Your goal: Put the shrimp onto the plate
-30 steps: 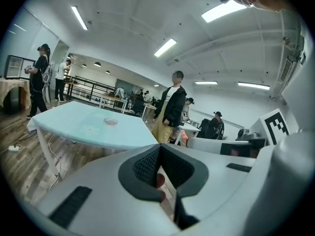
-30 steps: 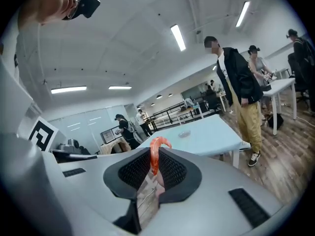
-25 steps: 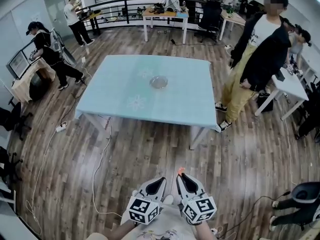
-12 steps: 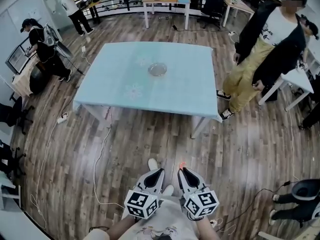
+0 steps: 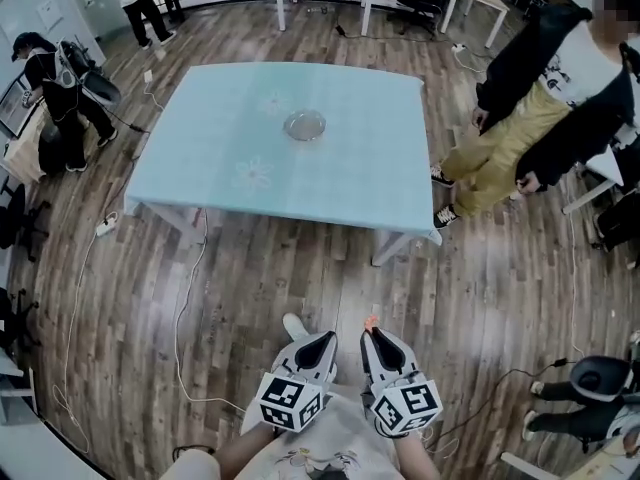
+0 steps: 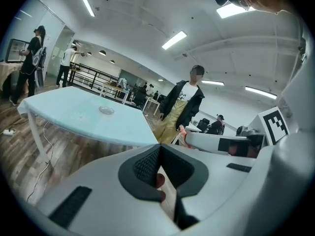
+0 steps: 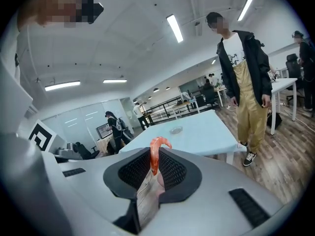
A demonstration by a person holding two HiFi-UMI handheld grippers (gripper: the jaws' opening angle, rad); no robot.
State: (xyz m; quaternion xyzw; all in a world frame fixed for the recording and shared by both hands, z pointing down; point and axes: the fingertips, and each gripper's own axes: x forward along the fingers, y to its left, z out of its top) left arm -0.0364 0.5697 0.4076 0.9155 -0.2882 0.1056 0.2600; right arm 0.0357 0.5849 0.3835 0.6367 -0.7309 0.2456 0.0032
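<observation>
Here the right claw (image 7: 151,167) pinches the shrimp (image 7: 154,155); the left claw (image 6: 159,157) is closed.

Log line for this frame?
right gripper: shut on shrimp | left gripper: shut, empty | plate: empty, on table ahead | shrimp: not placed

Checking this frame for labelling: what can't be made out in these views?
The shrimp: only its curled end shows; the right tongs hide the rest, right gripper view.
The plate: too small in every view to tell what it holds.
The table: its far legs are hidden by its top, head view.
</observation>
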